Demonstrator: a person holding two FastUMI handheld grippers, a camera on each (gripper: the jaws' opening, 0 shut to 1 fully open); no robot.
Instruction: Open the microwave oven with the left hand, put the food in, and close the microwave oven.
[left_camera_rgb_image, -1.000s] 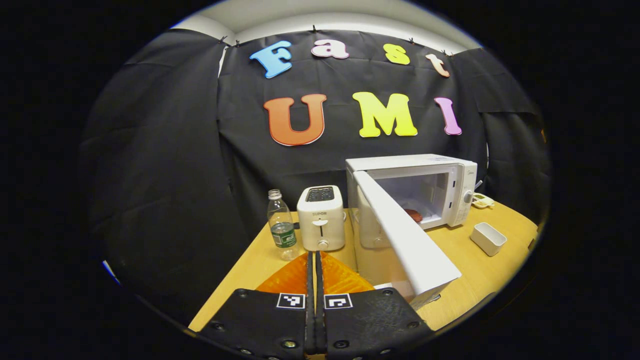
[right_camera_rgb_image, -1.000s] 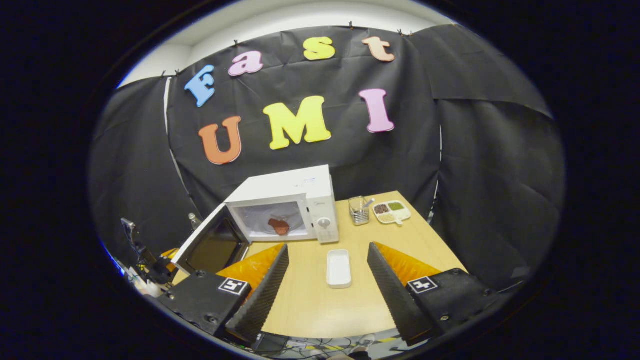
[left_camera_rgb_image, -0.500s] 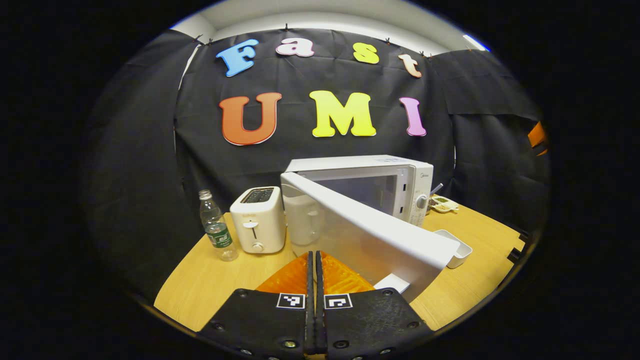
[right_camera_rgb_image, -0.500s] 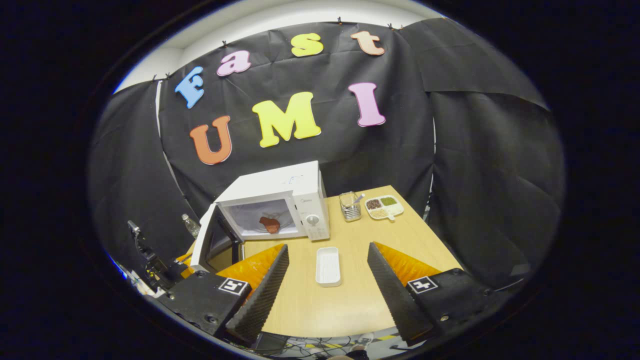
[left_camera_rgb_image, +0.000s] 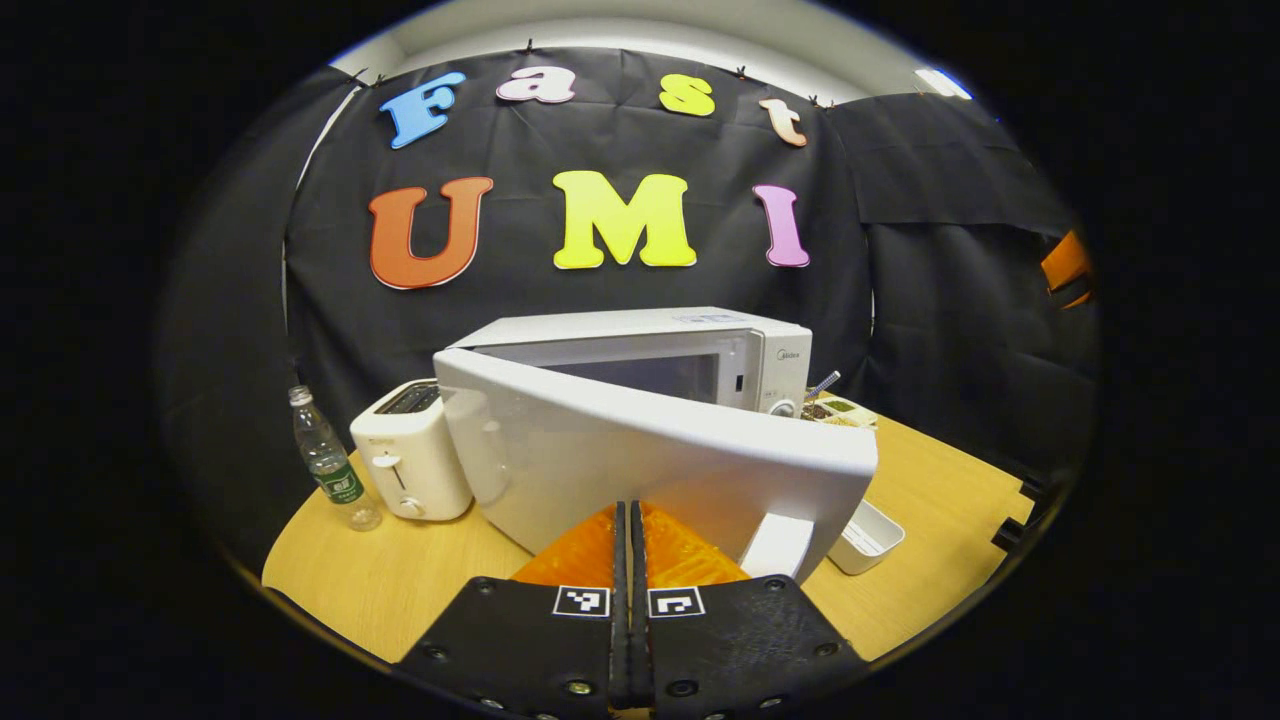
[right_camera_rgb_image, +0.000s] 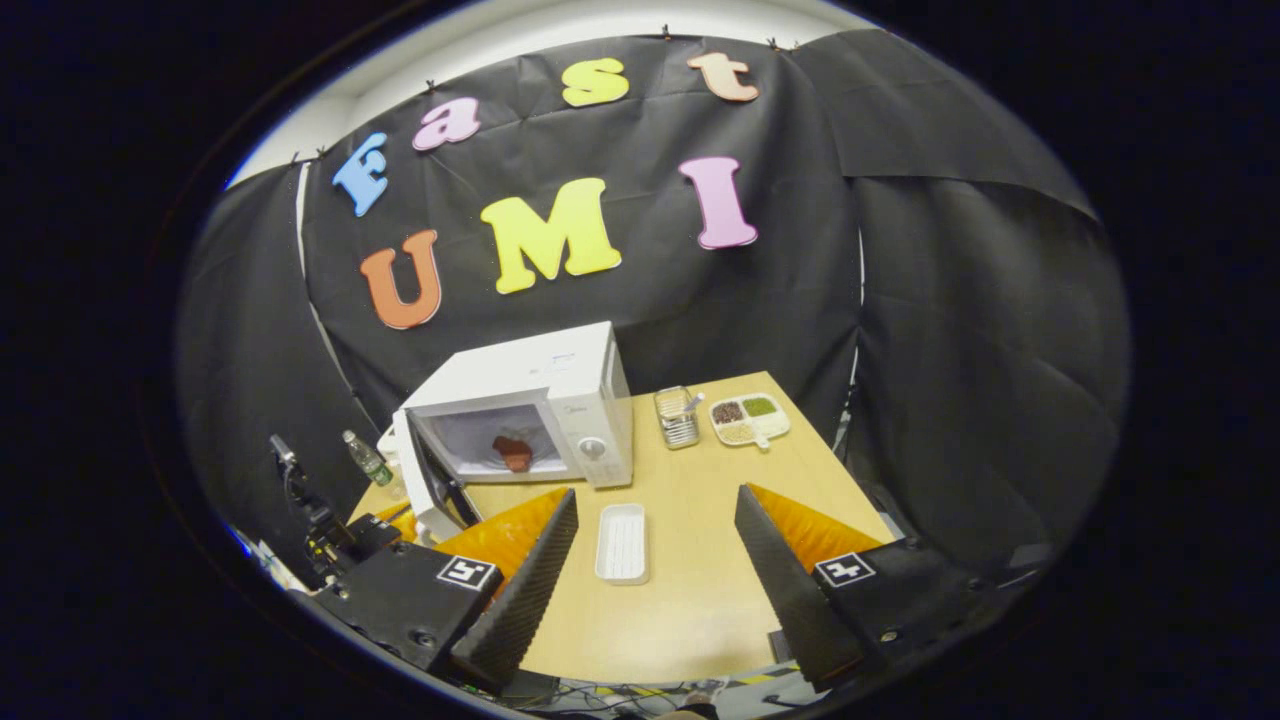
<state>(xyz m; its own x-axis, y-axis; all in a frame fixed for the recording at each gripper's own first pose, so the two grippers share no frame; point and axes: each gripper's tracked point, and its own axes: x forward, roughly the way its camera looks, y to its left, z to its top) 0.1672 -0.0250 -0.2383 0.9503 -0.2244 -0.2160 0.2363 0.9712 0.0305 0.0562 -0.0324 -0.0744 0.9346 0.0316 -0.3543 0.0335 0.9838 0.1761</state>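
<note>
White plastic fronts the microwave door (left_camera_rgb_image: 640, 460), which is standing partway open while the left gripper (left_camera_rgb_image: 630, 530), fingers pressed together on nothing, is sitting right behind its outer face. Closing looks like the step in hand; next comes a steady push until it latches. Reddish food (right_camera_rgb_image: 515, 452) is lying inside the microwave (right_camera_rgb_image: 530, 400). The right gripper (right_camera_rgb_image: 650, 560) is hovering with fingers spread above the table (right_camera_rgb_image: 700, 540). From the left gripper view, that door is hiding the cavity.
</note>
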